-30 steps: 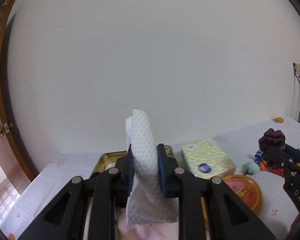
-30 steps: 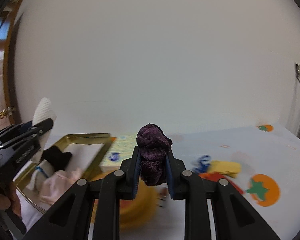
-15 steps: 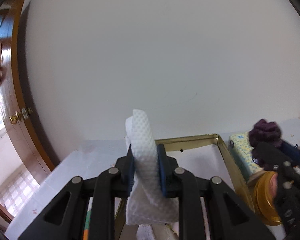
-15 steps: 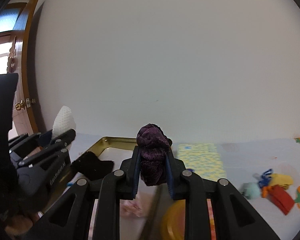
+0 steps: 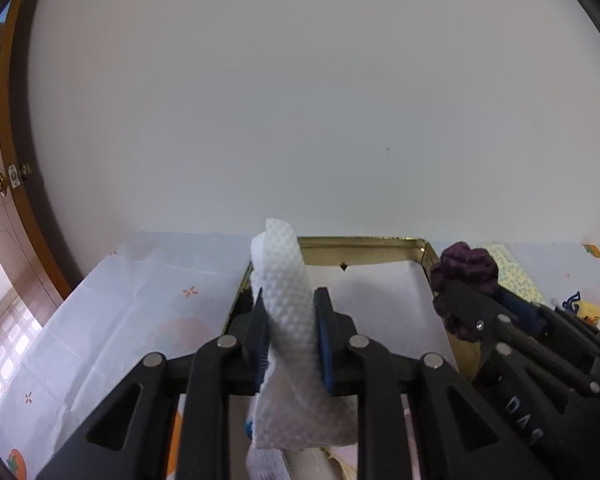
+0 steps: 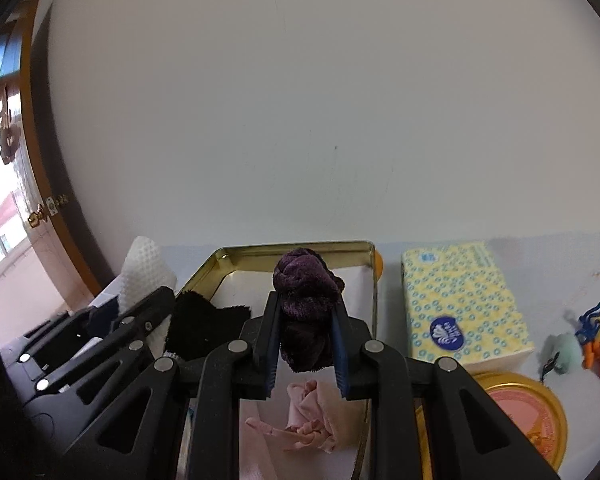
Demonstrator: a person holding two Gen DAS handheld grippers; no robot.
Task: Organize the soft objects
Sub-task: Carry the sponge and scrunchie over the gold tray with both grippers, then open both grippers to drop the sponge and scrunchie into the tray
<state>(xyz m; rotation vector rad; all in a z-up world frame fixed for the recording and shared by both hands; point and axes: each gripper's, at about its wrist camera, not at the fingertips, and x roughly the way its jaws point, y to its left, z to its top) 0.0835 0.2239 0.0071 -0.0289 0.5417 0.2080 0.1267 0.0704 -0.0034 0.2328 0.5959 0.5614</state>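
Above the gold tin [image 6: 374, 300] on the papered surface [image 5: 112, 320], I carry two soft things at once: my left claw [image 5: 290, 340] is clamped on a white dimpled cloth [image 5: 286, 304], my right claw [image 6: 305, 344] on a dark purple velvet scrunchie [image 6: 304, 292]. A black cloth [image 6: 198, 322] and a pink one [image 6: 312, 416] already lie inside. Delivery is the step in hand; next, I judge, each claw must dip below the rim and let go over bare liner.
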